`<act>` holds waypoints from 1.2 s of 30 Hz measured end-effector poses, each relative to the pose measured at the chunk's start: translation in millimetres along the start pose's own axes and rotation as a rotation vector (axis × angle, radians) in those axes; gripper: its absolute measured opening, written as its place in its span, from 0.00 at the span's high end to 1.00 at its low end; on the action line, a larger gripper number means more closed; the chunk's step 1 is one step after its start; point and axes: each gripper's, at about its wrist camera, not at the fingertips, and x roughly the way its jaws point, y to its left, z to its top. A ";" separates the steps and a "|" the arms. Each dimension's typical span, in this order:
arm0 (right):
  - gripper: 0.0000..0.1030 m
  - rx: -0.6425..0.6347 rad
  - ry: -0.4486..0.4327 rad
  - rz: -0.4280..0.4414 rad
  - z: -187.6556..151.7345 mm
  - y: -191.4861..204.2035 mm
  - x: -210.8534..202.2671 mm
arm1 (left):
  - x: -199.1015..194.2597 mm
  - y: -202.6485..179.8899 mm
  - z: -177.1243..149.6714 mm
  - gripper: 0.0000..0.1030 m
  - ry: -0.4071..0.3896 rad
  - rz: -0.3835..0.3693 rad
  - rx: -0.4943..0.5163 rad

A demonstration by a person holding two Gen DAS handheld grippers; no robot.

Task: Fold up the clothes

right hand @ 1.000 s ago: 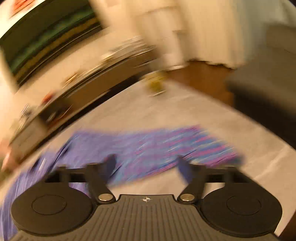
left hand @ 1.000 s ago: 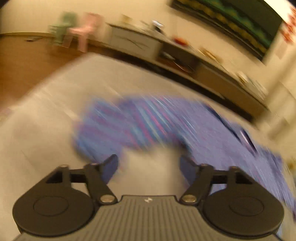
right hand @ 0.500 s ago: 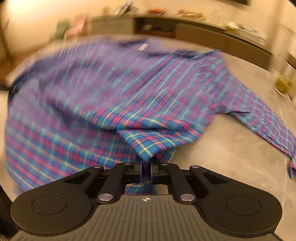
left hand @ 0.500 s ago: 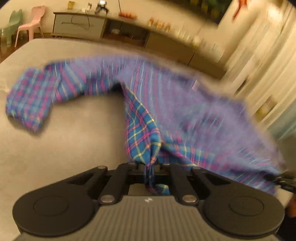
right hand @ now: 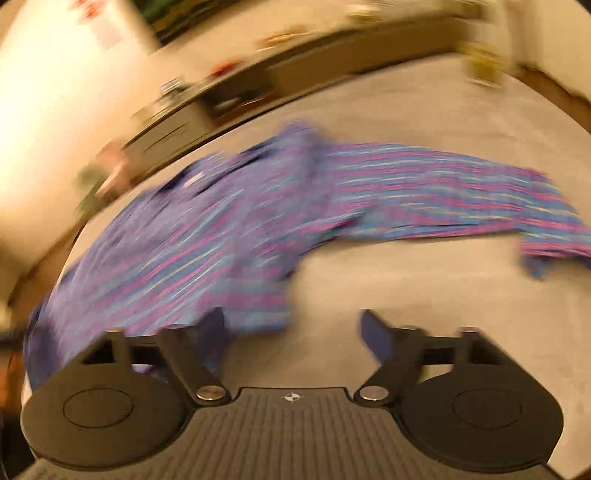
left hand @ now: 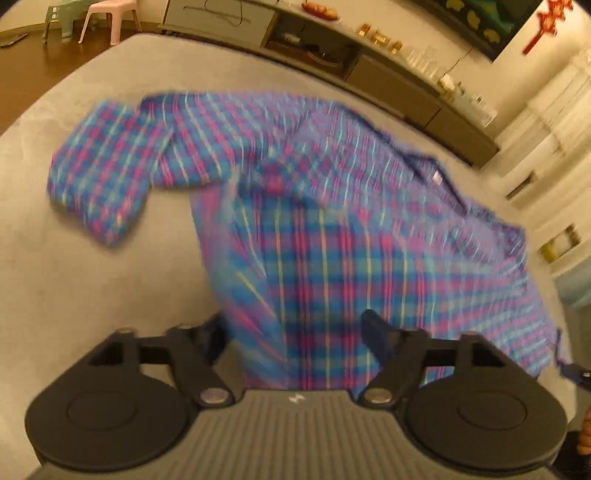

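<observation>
A blue, pink and yellow plaid shirt (left hand: 332, 229) lies spread on the grey surface (left hand: 92, 288), blurred by motion. Its left sleeve (left hand: 107, 173) stretches to the left in the left wrist view. My left gripper (left hand: 293, 328) is open, with the shirt's lower hem lying between and beyond its fingers. In the right wrist view the same shirt (right hand: 207, 236) lies ahead and to the left, its right sleeve (right hand: 461, 192) reaching right. My right gripper (right hand: 291, 325) is open over bare grey surface, its left finger (right hand: 214, 328) at the shirt's hem.
A long low cabinet (left hand: 369, 66) with small items on top runs along the far wall. A pink plastic chair (left hand: 107, 14) and a green one (left hand: 62, 14) stand on the wood floor at far left. A yellow item (right hand: 480, 62) sits at the far right.
Half a second ago both grippers were shut on pinched folds of the shirt. Both have let go and opened, and the shirt has dropped flatter onto the surface.
</observation>
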 end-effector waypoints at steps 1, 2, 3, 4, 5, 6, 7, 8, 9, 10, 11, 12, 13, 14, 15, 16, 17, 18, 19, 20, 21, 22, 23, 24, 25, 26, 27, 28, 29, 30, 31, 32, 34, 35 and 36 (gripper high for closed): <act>0.13 -0.036 0.012 0.015 -3.8 10.5 5.1 | 4.3 -4.0 -6.8 0.23 0.011 0.013 0.011; 0.12 -0.072 0.023 0.029 -7.7 21.0 10.1 | 7.8 -7.9 -11.8 0.23 0.017 0.024 0.026; 0.12 -0.104 0.032 0.032 -10.4 29.4 16.3 | 11.1 -11.7 -16.3 0.23 0.023 0.035 0.042; 0.12 -0.129 0.036 0.012 -11.0 33.9 24.7 | 13.4 -16.2 -20.7 0.24 0.015 0.047 0.064; 0.12 -0.157 0.040 -0.012 -12.0 39.4 32.8 | 13.8 -19.6 -23.4 0.33 0.004 0.055 0.088; 0.12 -0.193 0.041 -0.039 -13.4 45.8 39.4 | 12.9 -22.0 -25.0 0.57 -0.002 0.058 0.107; 0.12 -0.234 0.035 -0.057 -13.5 50.5 43.9 | 12.0 -22.2 -24.5 0.69 -0.002 0.050 0.113; 0.12 -0.264 0.026 -0.075 -12.5 53.6 47.9 | 11.2 -21.6 -23.4 0.81 0.000 0.039 0.114; 0.12 -0.273 0.012 -0.093 -9.5 53.8 50.9 | 8.6 -23.1 -23.3 0.82 -0.003 0.032 0.122; 0.12 -0.275 0.002 -0.102 -6.1 53.4 53.2 | 5.6 -25.3 -23.4 0.81 -0.009 0.026 0.132; 0.12 -0.272 -0.001 -0.098 -2.6 52.2 54.8 | 2.5 -27.4 -23.6 0.82 -0.014 0.021 0.143; 0.12 -0.281 0.002 -0.096 -0.2 51.6 57.4 | -0.6 -29.6 -23.8 0.79 -0.019 0.015 0.153; 0.12 -0.303 0.006 -0.098 1.2 52.6 60.6 | -3.7 -31.7 -24.0 0.77 -0.025 0.009 0.164; 0.12 -0.349 0.014 -0.109 0.8 56.9 64.8 | -4.4 -34.4 -26.2 0.73 -0.021 0.006 0.180; 0.21 -0.394 0.021 -0.120 0.4 61.1 69.1 | -4.3 -37.2 -29.0 0.72 -0.013 0.005 0.199; 0.35 -0.440 0.029 -0.131 0.0 65.3 73.3 | -4.3 -39.9 -31.9 0.72 -0.006 0.004 0.218; 0.84 -0.487 0.037 -0.147 -0.7 70.4 76.9 | -4.2 -42.7 -34.8 0.73 0.002 0.002 0.236; 1.00 -0.529 0.040 -0.162 -2.0 76.5 76.4 | -4.2 -45.5 -37.7 0.76 0.009 0.001 0.255; 1.00 -0.559 0.028 -0.155 -2.8 81.8 70.1 | -4.1 -48.3 -40.5 0.77 0.016 -0.001 0.273; 1.00 -0.578 0.021 -0.137 -3.3 87.5 59.7 | -4.0 -51.1 -43.4 0.82 0.024 -0.002 0.292; 1.00 -0.574 0.020 -0.098 -3.8 93.7 39.2 | -4.0 -53.9 -46.3 0.85 0.031 -0.004 0.310; 1.00 -0.567 0.019 -0.057 -6.2 99.5 14.4 | -11.9 -53.7 -49.3 0.86 0.032 -0.029 0.323; 1.00 -0.572 0.026 -0.019 -10.6 104.3 -11.0 | -24.9 -53.7 -52.6 0.86 0.022 -0.060 0.338; 1.00 -0.596 0.045 0.014 -19.0 107.3 -37.6 | -38.6 -54.0 -56.0 0.86 0.011 -0.090 0.356; 1.00 -0.621 0.065 0.047 -27.5 110.3 -64.3 | -48.2 -57.7 -54.4 0.86 -0.006 -0.110 0.374; 1.00 -0.650 0.093 0.067 -36.3 112.0 -87.5 | -56.3 -62.6 -51.2 0.86 -0.024 -0.127 0.392; 1.00 -0.685 0.134 0.059 -46.5 110.7 -102.5 | -64.5 -67.5 -48.1 0.83 -0.043 -0.143 0.410; 1.00 -0.711 0.170 0.042 -56.3 108.0 -112.7 | -72.6 -72.3 -44.9 0.81 -0.061 -0.159 0.428; 0.94 -0.724 0.205 0.028 -63.0 104.2 -117.8 | -80.8 -77.2 -41.7 0.79 -0.080 -0.175 0.446; 0.74 -0.730 0.231 0.022 -66.2 100.0 -120.4 | -88.9 -82.1 -38.5 0.78 -0.098 -0.192 0.464; 0.61 -0.723 0.227 0.019 -64.2 97.0 -122.8 | -93.7 -87.0 -33.0 0.77 -0.117 -0.200 0.476; 0.38 -0.698 0.194 0.018 -56.0 95.0 -125.6 | -97.4 -92.0 -26.7 0.76 -0.136 -0.207 0.487; 0.33 -0.646 0.127 0.015 -38.6 90.8 -129.6 | -108.5 -94.1 -14.9 0.76 -0.163 -0.235 0.500; 0.31 -0.612 0.088 0.009 -27.1 88.0 -128.1 | -115.8 -94.1 -9.7 0.75 -0.173 -0.258 0.503; 0.26 -0.577 0.050 0.004 -15.6 85.3 -126.5 | -125.8 -91.3 -6.4 0.71 -0.187 -0.286 0.505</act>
